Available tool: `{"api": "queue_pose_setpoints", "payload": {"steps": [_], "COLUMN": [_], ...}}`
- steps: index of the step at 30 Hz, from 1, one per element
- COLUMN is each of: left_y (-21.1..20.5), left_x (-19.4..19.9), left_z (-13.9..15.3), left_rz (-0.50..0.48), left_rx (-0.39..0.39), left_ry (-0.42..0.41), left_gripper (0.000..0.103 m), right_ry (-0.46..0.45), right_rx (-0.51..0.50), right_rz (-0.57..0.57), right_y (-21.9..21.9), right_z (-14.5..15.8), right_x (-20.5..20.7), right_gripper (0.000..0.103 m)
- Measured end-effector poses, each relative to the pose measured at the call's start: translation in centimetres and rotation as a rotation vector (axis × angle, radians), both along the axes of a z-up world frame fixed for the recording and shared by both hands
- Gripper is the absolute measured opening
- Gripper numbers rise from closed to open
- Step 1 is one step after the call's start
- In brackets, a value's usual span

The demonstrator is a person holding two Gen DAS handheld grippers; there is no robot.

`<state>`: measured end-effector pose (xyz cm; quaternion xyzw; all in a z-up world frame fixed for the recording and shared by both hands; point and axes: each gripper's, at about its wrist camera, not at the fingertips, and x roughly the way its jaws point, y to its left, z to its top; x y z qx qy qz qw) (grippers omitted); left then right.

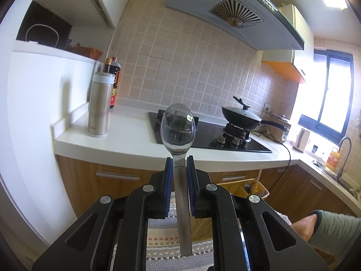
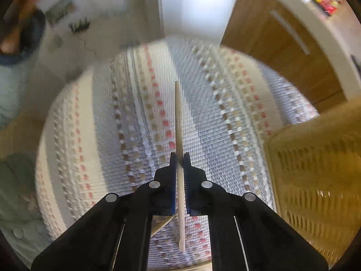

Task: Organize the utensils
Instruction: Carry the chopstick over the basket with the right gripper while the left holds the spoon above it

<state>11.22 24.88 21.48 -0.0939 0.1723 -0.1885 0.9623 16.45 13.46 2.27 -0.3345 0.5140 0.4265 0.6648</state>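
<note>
My left gripper (image 1: 179, 160) is shut on the handle of a metal spoon (image 1: 177, 128). The spoon's bowl points up and away, in front of the stove. My right gripper (image 2: 179, 158) is shut on a wooden chopstick (image 2: 178, 115) and holds it above a woven striped mat (image 2: 112, 122). A second chopstick (image 2: 161, 225) shows partly under the right gripper. A yellow slotted plastic basket (image 2: 315, 169) stands at the right of the mat. In the left wrist view the basket (image 1: 239, 186) holds a few utensils below the counter.
A white counter (image 1: 126, 133) carries a steel thermos (image 1: 99, 103), sauce bottles (image 1: 114, 79), a black gas hob (image 1: 209, 135) and a lidded wok (image 1: 241, 114). Wooden cabinets (image 1: 108, 180) stand below. A sink (image 1: 343, 158) is at the right. A person's arm (image 1: 327, 228) shows lower right.
</note>
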Motion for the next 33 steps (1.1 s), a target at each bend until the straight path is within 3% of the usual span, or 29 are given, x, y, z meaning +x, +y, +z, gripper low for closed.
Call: {"api": "queue_pose_setpoints", "payload": {"steps": [4,13,20,24,29,33], "left_y": [-0.9,-6.0,-8.9,-9.1,-9.1,-9.5], "left_x": [-0.6,0.8,3.9,5.8,8.2,9.3], "left_z": [1.0,3.6,4.0,3.3,1.1,-0.7], "left_rz": [-0.016,-0.089,-0.094,-0.102,-0.118,-0.098], "left_rx": [0.000,-0.003,0.010,-0.009,-0.067,-0.056], "left_ry": [-0.023,-0.063,-0.098,-0.090,-0.062,-0.059], "left_gripper": [0.011,0.011,0.011,0.011,0.011,0.011], "right_ry": [-0.059,-0.336,-0.539,-0.593,-0.619,-0.616], "right_rx": [0.179,0.589,0.765,0.816,0.857,0.887], "right_rz": [-0.094,-0.384,-0.615,-0.699,-0.766,-0.757], "right_y": [-3.0,-12.9,-20.3,-23.8,-25.8,-27.0], "right_z": [4.7,17.7,22.9,23.4,20.5,18.5], "right_x": [-0.9,-2.9,-0.3,1.7,2.7,4.2], "right_gripper": [0.004,0.004,0.004,0.004,0.004,0.004]}}
